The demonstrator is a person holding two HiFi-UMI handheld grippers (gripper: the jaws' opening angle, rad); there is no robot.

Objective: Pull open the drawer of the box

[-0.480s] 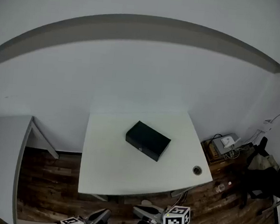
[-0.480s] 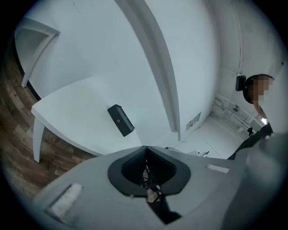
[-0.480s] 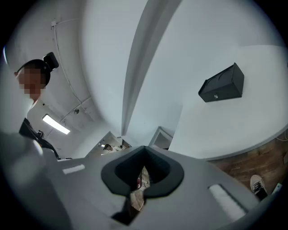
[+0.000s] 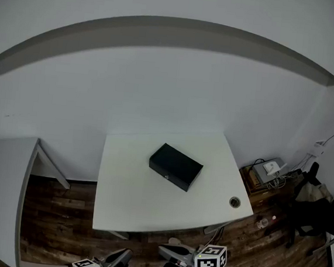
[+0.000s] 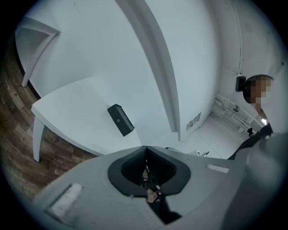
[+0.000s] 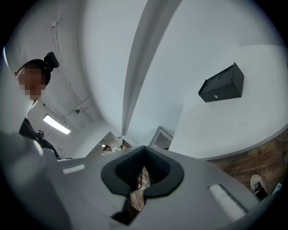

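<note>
Well short of the black box (image 4: 175,166): left gripper (image 5: 146,179) and right gripper (image 6: 141,177), fingers together, empty; spread one, pinch the drawer knob (image 6: 216,95) squarely.

Head view: dim and flat, with a cool grey-blue cast. Light falls evenly on the worktop (image 4: 125,202), and shadows there are faint and soft. The black box (image 4: 175,166) reads as a dark block with little surface detail. Strong barrel distortion bends the wall ledge (image 4: 165,29) into an arc. The floor (image 4: 53,219) darkens towards the lower corners.

Both gripper views: circular fisheye frame, black vignetted corners, bluish tint. The left tool (image 5: 146,155) and right tool (image 6: 144,155) fill the foreground, shaded and out of focus. A ceiling strip light (image 6: 56,125) is blown out to white in the right gripper view.
</note>
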